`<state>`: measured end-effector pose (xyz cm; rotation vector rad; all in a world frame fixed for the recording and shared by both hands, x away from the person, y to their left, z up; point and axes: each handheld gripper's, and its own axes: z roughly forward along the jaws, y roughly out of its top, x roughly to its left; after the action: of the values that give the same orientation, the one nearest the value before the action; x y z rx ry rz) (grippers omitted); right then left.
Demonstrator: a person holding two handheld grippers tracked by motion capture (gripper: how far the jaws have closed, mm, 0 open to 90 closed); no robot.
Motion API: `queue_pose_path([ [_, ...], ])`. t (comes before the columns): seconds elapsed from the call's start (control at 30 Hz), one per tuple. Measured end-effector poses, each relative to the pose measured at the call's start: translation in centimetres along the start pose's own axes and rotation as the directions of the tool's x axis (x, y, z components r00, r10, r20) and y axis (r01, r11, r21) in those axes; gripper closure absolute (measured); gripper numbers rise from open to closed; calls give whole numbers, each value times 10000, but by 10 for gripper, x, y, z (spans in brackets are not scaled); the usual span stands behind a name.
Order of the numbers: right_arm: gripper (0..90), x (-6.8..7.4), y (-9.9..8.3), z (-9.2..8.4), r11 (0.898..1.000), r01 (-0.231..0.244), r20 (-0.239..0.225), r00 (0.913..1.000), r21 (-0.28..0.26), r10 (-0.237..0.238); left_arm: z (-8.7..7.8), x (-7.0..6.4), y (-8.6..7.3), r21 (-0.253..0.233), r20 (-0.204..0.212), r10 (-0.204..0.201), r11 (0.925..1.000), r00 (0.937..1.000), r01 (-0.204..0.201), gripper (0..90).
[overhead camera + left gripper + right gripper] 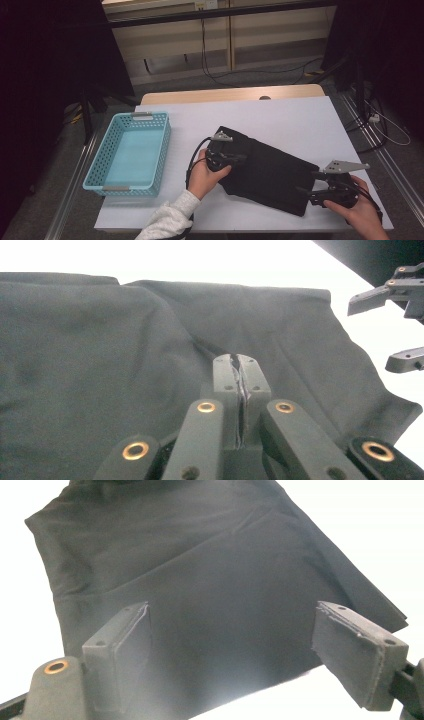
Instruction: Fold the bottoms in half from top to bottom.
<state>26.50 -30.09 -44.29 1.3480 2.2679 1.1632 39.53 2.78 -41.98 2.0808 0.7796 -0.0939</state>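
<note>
Black cloth (265, 172) lies folded on the desk (300, 120); left gripper (240, 385) fingers are pinched shut on a fold, right gripper (235, 650) fingers gape wide at its edge. If the left pulls before the right grabs on, the fold'll probably just drag crooked.

High view looks forward and down over the white table (280, 115). Both gripper views sit close and low, facing the black cloth (270, 172) from opposite ends.
</note>
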Motion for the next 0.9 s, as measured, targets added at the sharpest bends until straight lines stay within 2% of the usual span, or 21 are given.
queue_pose_path([
  [0.2,168,0,0,0,10000,9,-6,10000,18,-9,-1,0,2,-12,65,35,10000,10000,-34,887],
  [0.33,168,-1,-1,-1,10000,-14,7,10000,2,14,-14,7,8,-382,141,-237,9990,9996,242,887],
  [0.4,168,-2,-1,-1,10000,-53,10,10000,3,53,-16,8,8,-393,172,-278,9988,9995,284,887],
  [0.57,168,-1,-1,0,10000,-5,2,10000,0,5,-9,3,7,-230,194,-95,9997,9998,100,887],
  [0.7,168,-1,-1,0,10000,-44,13,10000,24,44,-3,-4,9,-229,399,-9,9997,9992,18,887],
  [0.83,168,-1,-1,1,10000,-61,-24,10000,19,61,14,-15,8,234,584,348,9991,9977,-362,887],
  [0.9,167,0,-1,2,10000,-90,-29,10000,26,90,21,-22,7,295,726,503,9982,9961,-526,887],
])
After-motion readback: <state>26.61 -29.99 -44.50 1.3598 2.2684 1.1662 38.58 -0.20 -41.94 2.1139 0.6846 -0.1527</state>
